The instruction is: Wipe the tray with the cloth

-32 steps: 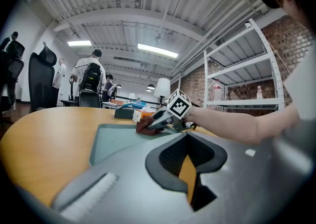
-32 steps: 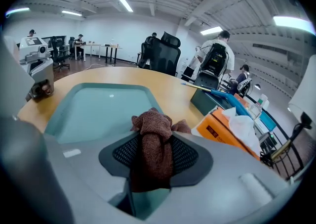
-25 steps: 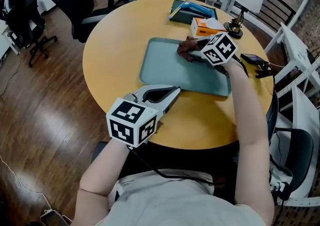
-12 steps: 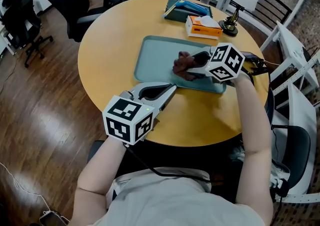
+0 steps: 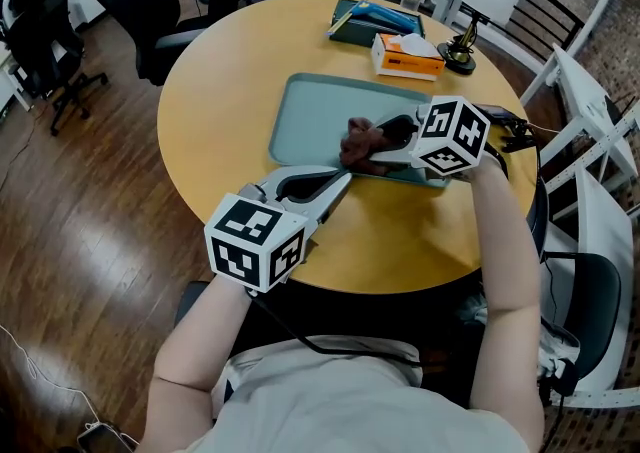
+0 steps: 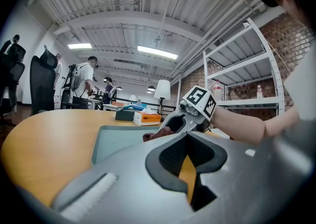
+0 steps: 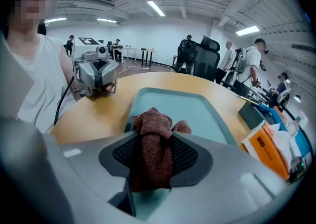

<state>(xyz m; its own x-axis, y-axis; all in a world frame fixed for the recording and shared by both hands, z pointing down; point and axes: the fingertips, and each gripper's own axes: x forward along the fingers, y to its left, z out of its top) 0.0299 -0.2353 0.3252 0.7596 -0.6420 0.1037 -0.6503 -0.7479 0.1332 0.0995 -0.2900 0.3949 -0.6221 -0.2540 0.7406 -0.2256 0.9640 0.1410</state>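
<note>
Cloth clamped in right gripper has slid nearer across tray on round table.

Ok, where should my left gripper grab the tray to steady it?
Probably pinch the tray by its raised near-left rim, coming from your side. That lip lies closest to the left gripper, clear of the cloth held in the right gripper.

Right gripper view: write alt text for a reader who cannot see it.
The right claw grips a bunched brown cloth at the near edge of a teal tray on a wooden table. The left claw is at the table's far left; an orange box sits at right.
</note>
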